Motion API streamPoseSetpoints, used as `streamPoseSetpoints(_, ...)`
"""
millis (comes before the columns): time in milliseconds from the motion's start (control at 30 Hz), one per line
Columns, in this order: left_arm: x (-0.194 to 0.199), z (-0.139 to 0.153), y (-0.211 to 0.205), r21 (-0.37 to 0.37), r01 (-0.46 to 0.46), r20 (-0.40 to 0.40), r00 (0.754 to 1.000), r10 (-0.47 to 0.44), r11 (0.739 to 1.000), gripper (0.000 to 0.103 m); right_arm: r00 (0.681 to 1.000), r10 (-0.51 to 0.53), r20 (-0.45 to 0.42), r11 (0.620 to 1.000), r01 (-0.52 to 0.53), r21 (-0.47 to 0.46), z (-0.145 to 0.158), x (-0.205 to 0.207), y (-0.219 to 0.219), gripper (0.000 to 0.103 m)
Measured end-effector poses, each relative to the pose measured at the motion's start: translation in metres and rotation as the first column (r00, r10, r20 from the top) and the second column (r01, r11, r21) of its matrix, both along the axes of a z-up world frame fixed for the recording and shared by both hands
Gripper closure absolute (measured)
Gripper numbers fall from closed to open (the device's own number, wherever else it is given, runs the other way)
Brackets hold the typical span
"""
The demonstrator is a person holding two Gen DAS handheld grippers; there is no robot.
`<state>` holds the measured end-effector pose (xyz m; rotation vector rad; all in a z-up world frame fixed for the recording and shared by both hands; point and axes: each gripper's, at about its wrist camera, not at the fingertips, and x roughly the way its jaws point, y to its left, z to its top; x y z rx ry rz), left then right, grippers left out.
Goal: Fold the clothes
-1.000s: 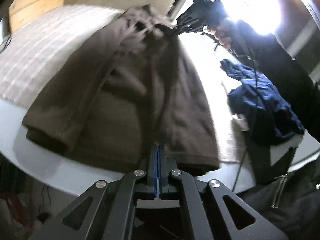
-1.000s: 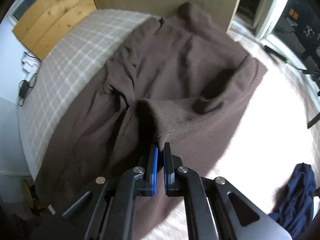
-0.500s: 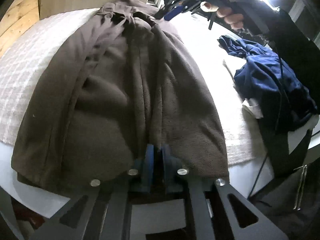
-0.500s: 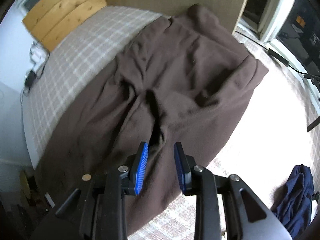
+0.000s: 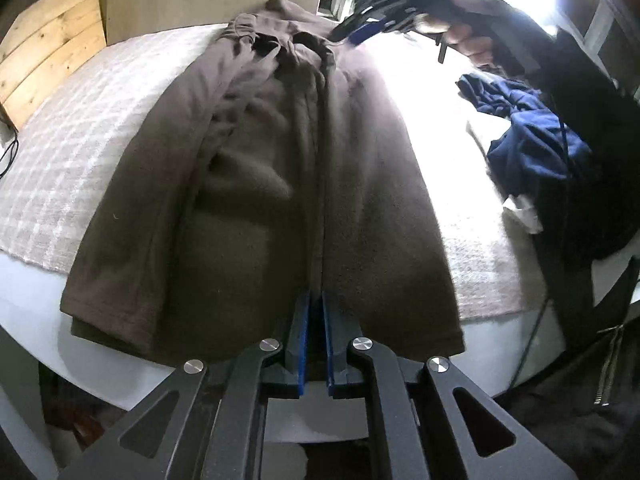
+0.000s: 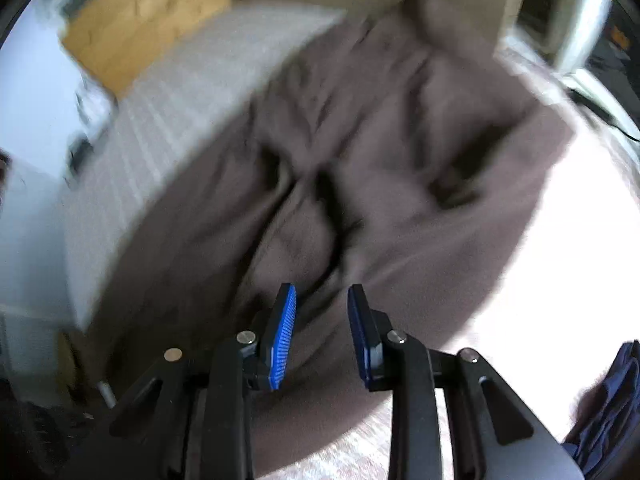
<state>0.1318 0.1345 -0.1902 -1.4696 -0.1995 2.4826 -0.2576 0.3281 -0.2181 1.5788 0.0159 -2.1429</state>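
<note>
A brown fleece garment (image 5: pixel 280 160) lies lengthwise on the bed, its two sides folded in to meet along a centre seam. My left gripper (image 5: pixel 314 320) is at its near hem. The blue pads stand a little apart, and the hem edge lies at their tips, not pinched. A hand holds my right gripper (image 5: pixel 362 32) over the garment's far collar end. In the blurred right wrist view the right gripper (image 6: pixel 322 312) is open just above the brown garment (image 6: pixel 400 160), with nothing between its pads.
A crumpled navy garment (image 5: pixel 532 148) lies on the bed to the right and also shows as the navy garment (image 6: pixel 612 400). The plaid bed cover (image 5: pixel 80 140) stretches left toward a wooden headboard (image 5: pixel 48 60). A person's dark sleeve (image 5: pixel 580 80) crosses the upper right.
The right gripper let go of the brown fold, opened and drew back. The left gripper's pads parted from the hem. The garment has settled flat on the bed.
</note>
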Motion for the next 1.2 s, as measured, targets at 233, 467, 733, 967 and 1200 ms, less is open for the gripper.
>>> streamPoseSetpoints(233, -0.012, 0.007, -0.002, 0.03, -0.004, 0.003, 1.0, 0.004, 1.0, 0.097, 0.947, -0.314, -0.063, 0.948, 0.309, -0.073, 0.02, -0.025, 0.119, 0.081)
streamPoseSetpoints(467, -0.034, -0.008, 0.032, 0.018, 0.106, 0.031, 0.994, -0.106, 0.994, 0.096, 0.954, -0.297, -0.04, 0.954, 0.294, -0.064, -0.007, -0.059, 0.093, 0.081)
streamPoseSetpoints(733, -0.037, -0.03, 0.04, 0.001, 0.133, 0.097, 0.986, -0.132, 0.991, 0.096, 0.955, -0.297, -0.006, 0.953, 0.296, -0.063, -0.033, -0.129, 0.076, 0.081)
streamPoseSetpoints(967, -0.035, -0.03, 0.037, 0.016, 0.123, 0.101, 0.987, -0.124, 0.992, 0.096, 0.952, -0.286, -0.11, 0.952, 0.27, -0.141, 0.003, -0.1, 0.089, 0.081)
streamPoseSetpoints(1200, -0.035, -0.019, 0.03, 0.013, 0.133, 0.109, 0.985, -0.134, 0.991, 0.096, 0.974, -0.194, -0.12, 0.98, 0.197, 0.014, -0.037, -0.092, 0.037, 0.081)
